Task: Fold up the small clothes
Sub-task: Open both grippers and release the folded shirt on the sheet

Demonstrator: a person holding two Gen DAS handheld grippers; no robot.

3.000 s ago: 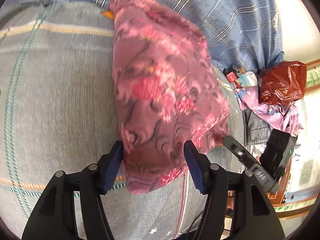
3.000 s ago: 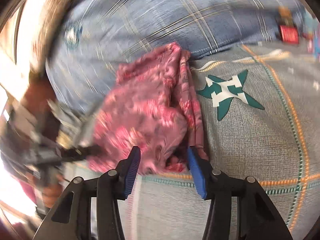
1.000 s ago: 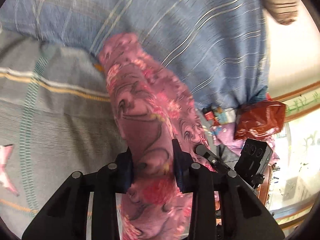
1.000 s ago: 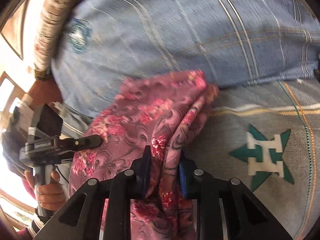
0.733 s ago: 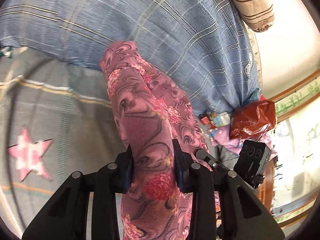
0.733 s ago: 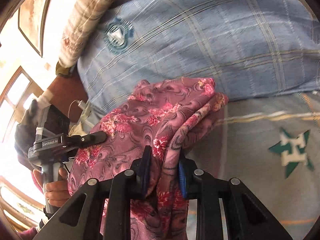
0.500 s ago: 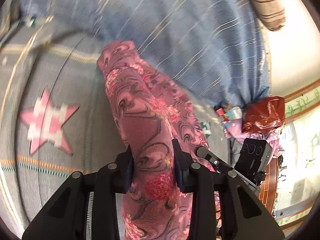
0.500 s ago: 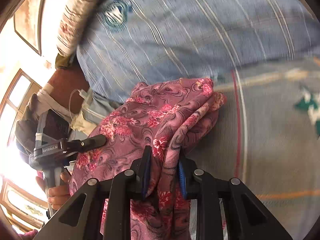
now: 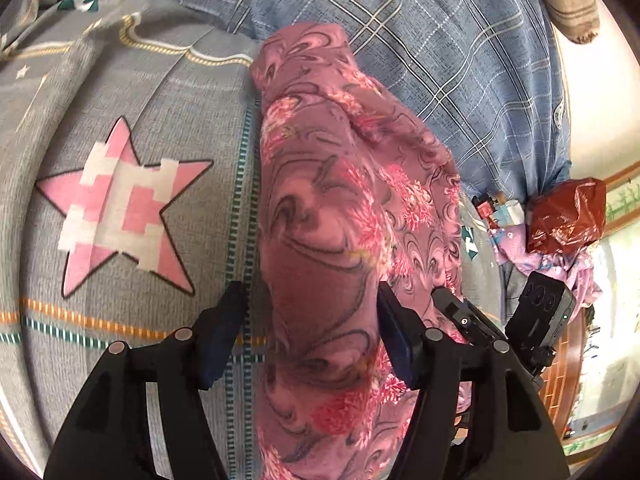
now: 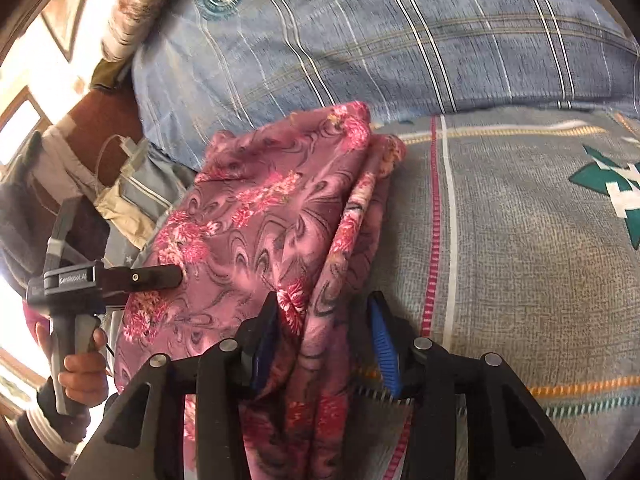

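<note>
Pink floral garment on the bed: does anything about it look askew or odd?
The pink floral garment lies bunched, not flat; its right edge is a rumpled ridge running between the opening jaws of the right gripper. The left gripper is opening around the cloth too.

Floral garment runs off the bottom edge (both views)

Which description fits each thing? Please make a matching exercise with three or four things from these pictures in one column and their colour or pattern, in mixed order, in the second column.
Things:
1. garment
2. star beside it, left wrist view
3. pillow
4. bag

Descriptions:
a. blue with stripes
b. shiny dark red
c. purple-pink with flowers
d. pink and white

Pairs: 1-c, 2-d, 3-a, 4-b
</note>
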